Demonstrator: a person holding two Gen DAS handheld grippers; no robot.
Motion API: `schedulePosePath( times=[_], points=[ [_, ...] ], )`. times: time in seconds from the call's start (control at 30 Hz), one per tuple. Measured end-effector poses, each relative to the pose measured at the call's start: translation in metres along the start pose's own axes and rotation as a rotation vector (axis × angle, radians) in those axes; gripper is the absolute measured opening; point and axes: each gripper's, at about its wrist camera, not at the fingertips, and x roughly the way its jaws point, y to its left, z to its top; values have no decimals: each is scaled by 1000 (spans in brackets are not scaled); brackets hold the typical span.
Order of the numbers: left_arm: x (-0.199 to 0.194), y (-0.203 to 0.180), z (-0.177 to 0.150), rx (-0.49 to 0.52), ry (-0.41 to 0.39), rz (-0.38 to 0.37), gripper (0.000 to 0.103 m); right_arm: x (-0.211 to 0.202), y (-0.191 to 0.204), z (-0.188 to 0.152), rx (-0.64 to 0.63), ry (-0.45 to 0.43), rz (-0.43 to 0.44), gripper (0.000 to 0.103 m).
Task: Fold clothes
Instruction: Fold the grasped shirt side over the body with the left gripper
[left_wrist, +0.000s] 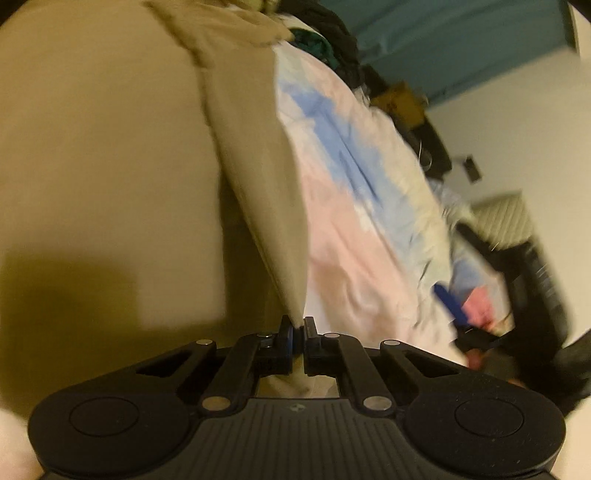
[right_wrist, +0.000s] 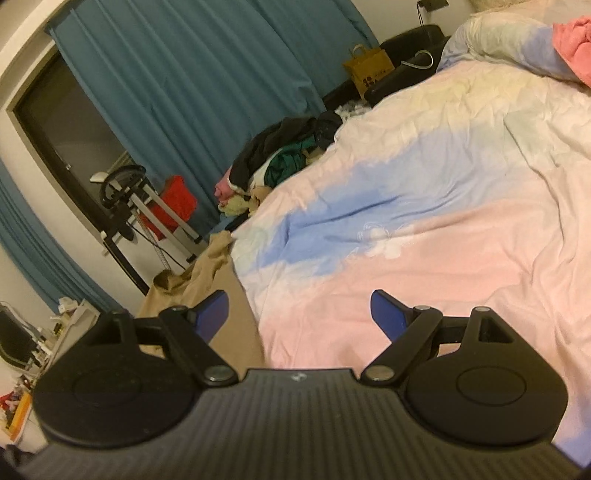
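A tan garment (left_wrist: 110, 155) fills the left of the left wrist view, with a folded edge running down to my left gripper (left_wrist: 297, 326), which is shut on that edge. In the right wrist view the same tan garment (right_wrist: 225, 295) lies at the left side of the bed. My right gripper (right_wrist: 299, 314) is open and empty above the pink and blue duvet (right_wrist: 424, 221), its left finger (right_wrist: 210, 314) over the tan cloth. The right gripper's blue finger (left_wrist: 448, 301) also shows blurred in the left wrist view.
A pile of dark, green and pink clothes (right_wrist: 280, 155) lies at the far edge of the bed. A pink cloth (right_wrist: 574, 40) lies on the pillow end. Blue curtains (right_wrist: 184, 81), an exercise machine (right_wrist: 125, 192), a red item (right_wrist: 177, 199) and a paper bag (right_wrist: 367, 66) stand beyond.
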Motion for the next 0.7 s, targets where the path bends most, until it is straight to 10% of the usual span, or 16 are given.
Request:
schedulePosePath(
  times=[0.27,0.47,0.7],
  points=[
    [-29,78,11,-164,-1,3,6,6,16,-13,-58,71,27,85],
    [-27,89,5,-96,36,65,9,8,27,-22,-113,101,19,85],
    [-50,78,-1,-11,-22,81,50,12,37,-30,-154,128,19,85]
  ],
)
